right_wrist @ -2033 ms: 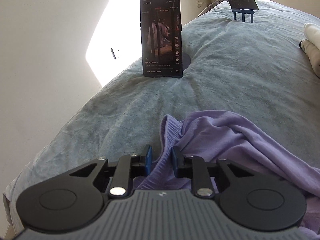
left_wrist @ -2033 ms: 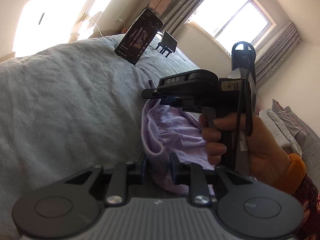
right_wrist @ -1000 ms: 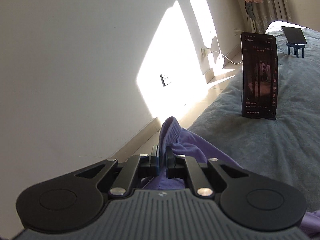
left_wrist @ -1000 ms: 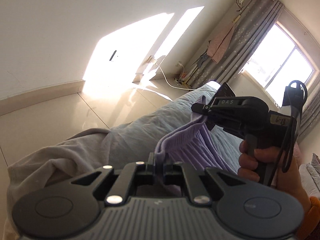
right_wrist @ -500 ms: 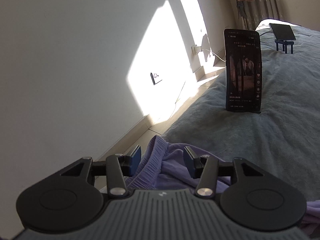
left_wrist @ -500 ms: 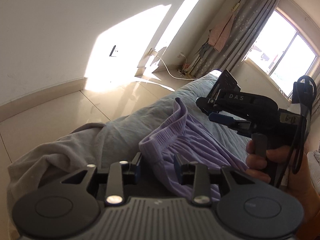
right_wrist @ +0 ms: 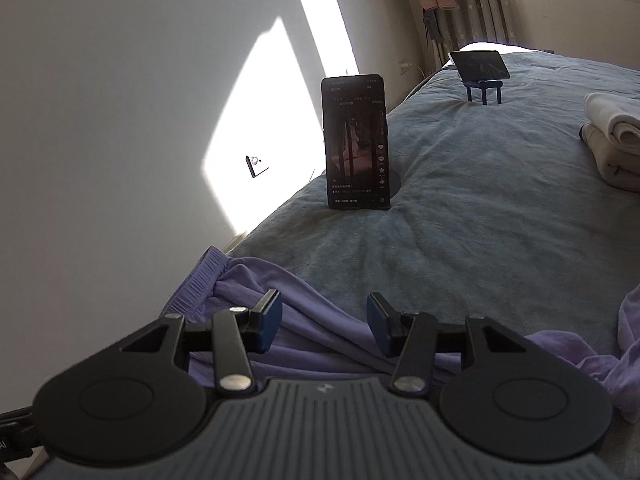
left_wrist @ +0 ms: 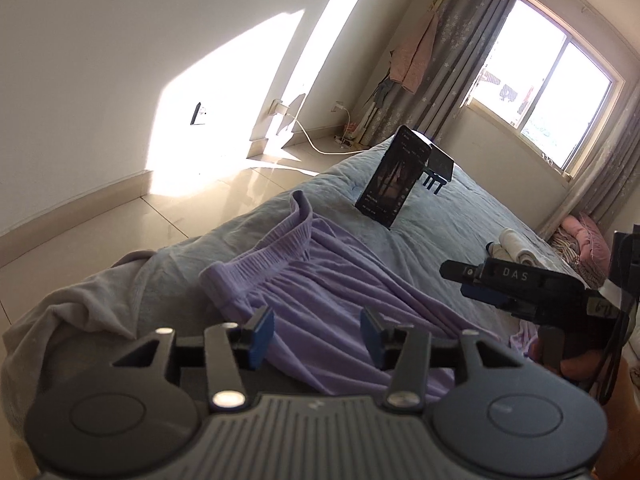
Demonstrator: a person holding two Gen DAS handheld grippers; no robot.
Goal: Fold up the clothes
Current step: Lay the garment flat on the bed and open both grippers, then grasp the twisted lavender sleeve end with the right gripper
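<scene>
Lilac trousers (left_wrist: 320,280) lie spread on the grey-blue bed cover (left_wrist: 452,216), with the ribbed waistband (left_wrist: 276,244) near the bed's left edge. They also show in the right wrist view (right_wrist: 304,320), waistband (right_wrist: 200,276) at the left. My left gripper (left_wrist: 316,330) is open and empty, just above the cloth. My right gripper (right_wrist: 324,320) is open and empty above the trousers. In the left wrist view the right gripper (left_wrist: 472,280) hovers at the right, apart from the cloth.
A phone on a stand (right_wrist: 354,144) stands upright on the bed beyond the trousers. A second device on a small blue stand (right_wrist: 482,70) is farther back. Folded white cloth (right_wrist: 612,140) lies at the right. The bed edge and tiled floor (left_wrist: 120,216) are at the left.
Both grippers were shut on the waistband a second ago, then opened and let it go. The trousers now lie flat on the bed, and both grippers have drawn back and opened wider.
</scene>
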